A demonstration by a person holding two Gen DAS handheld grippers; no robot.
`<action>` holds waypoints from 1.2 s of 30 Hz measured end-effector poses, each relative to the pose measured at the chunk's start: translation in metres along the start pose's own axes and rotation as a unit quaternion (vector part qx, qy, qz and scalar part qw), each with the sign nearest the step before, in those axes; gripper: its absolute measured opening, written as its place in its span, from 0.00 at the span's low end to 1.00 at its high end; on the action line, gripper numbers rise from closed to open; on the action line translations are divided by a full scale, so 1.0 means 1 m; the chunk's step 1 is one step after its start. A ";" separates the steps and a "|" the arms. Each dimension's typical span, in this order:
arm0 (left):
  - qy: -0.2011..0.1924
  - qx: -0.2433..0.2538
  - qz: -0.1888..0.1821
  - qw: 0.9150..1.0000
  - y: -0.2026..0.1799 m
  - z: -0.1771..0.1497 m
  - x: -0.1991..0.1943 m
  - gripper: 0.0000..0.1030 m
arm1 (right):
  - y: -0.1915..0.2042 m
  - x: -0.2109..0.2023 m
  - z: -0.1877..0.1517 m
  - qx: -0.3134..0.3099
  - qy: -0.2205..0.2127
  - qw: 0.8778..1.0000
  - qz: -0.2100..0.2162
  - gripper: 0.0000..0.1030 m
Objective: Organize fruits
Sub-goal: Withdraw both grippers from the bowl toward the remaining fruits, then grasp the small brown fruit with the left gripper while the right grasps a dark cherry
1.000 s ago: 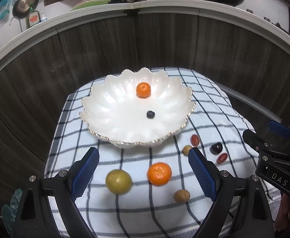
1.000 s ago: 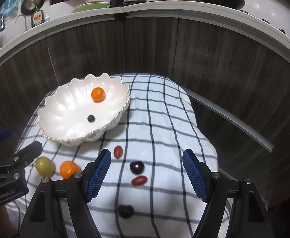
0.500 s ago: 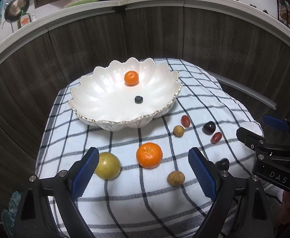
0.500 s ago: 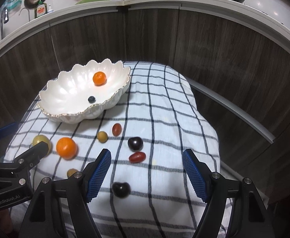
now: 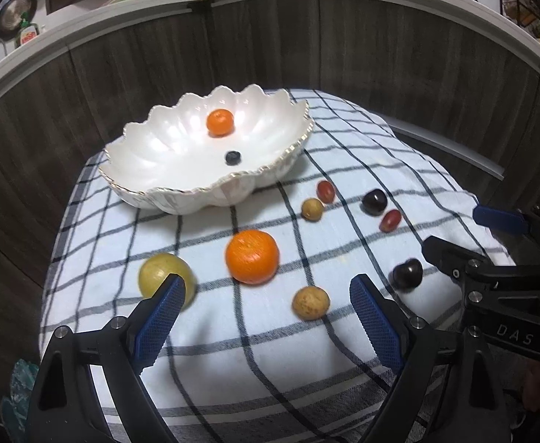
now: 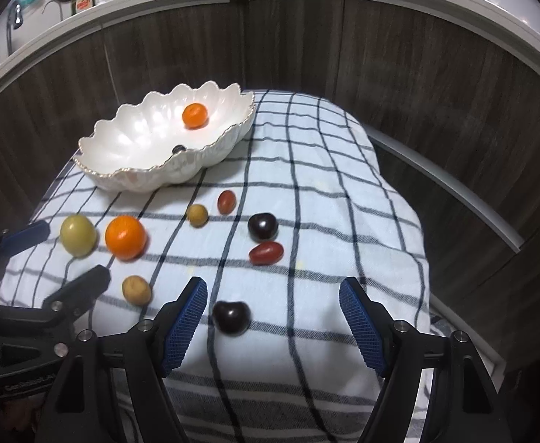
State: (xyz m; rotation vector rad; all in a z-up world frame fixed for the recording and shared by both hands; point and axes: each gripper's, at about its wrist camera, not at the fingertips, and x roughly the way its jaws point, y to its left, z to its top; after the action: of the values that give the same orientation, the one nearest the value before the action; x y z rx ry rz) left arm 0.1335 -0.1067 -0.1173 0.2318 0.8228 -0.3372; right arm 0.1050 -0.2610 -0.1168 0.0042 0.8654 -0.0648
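Glossy scalloped white bowl (image 5: 181,155) holds a dimpled tangerine (image 5: 220,122), round blueberry (image 5: 232,157).

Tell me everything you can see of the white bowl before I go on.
The white bowl is wide and shallow, glossy like glazed ceramic, with a scalloped, fluted wall and a thin gold-coloured rim. It stands upright on the checked cloth at its far left part, undamaged as far as shown. Inside lie a small orange toward the far side and a dark blueberry near the middle, apart from each other. No gripper touches it; the loose fruit on the cloth lies clear of it.
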 end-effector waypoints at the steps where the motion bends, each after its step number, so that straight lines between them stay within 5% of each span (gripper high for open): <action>1: 0.001 0.003 -0.004 1.000 -0.002 -0.002 0.001 0.86 | 0.001 0.001 -0.001 -0.002 0.001 1.000 0.001 0.73; 14: 0.007 0.035 -0.018 0.999 -0.015 -0.016 0.020 0.78 | 0.008 0.013 -0.007 -0.011 0.020 1.000 0.021 0.71; 34: 0.023 0.045 -0.043 0.998 -0.022 -0.023 0.047 0.49 | 0.014 0.043 -0.012 -0.009 0.074 0.996 0.048 0.53; 36: 0.022 0.047 -0.050 0.997 -0.023 -0.024 0.046 0.43 | 0.014 0.044 -0.012 -0.007 0.075 0.996 0.051 0.42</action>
State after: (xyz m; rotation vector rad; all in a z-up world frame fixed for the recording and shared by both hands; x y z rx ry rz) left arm 0.1384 -0.1292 -0.1692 0.2874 0.8646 -0.4658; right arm 0.1254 -0.2486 -0.1586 0.0398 1.0151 0.0382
